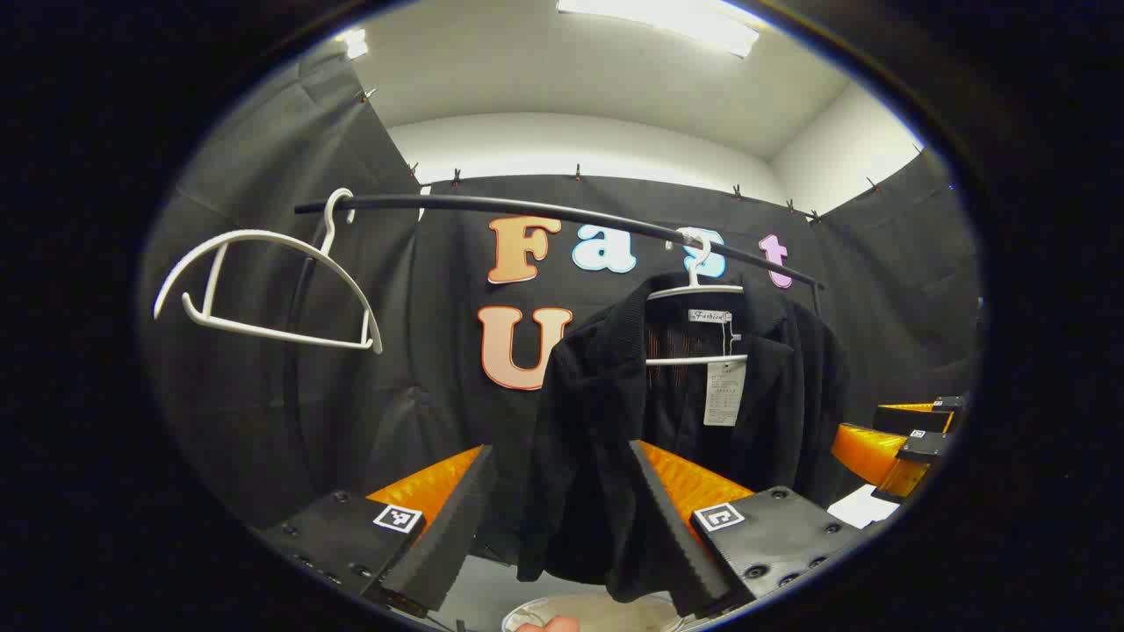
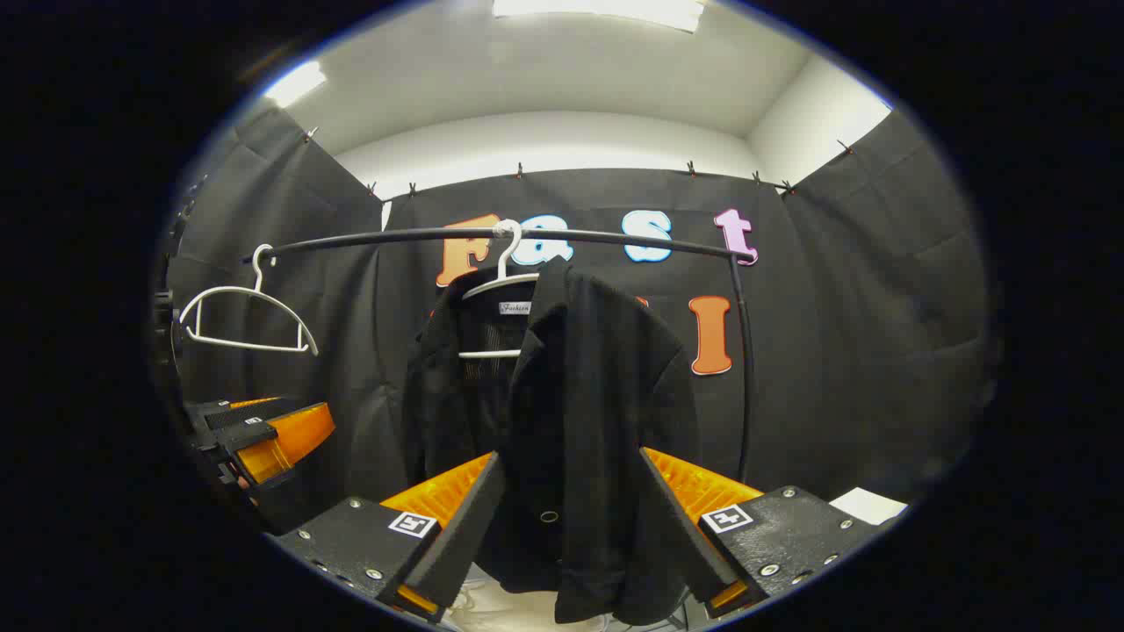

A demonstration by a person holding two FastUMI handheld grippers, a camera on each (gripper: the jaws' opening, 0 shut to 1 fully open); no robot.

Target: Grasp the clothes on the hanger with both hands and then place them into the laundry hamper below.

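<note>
A black jacket [image 1: 615, 421] hangs on a white hanger [image 1: 695, 290] from a black rail [image 1: 527, 209]. A paper tag dangles at its collar. My left gripper [image 1: 562, 549] is open below the jacket's left front, and the hem hangs in the gap between the fingers. In the right gripper view the jacket [image 2: 588, 412] hangs from the hanger [image 2: 496, 283], and my right gripper [image 2: 566, 549] is open with the hem between its wide-set fingers. I cannot tell if either touches the cloth. The hamper's pale rim [image 1: 606, 607] peeks out below.
An empty white hanger [image 1: 263, 294] hangs at the rail's left end, also seen as the empty hanger [image 2: 248, 316]. The right gripper [image 1: 904, 439] shows at the right edge, the left gripper [image 2: 263, 439] at the left edge. The rail's upright post [image 2: 745, 369] stands right of the jacket.
</note>
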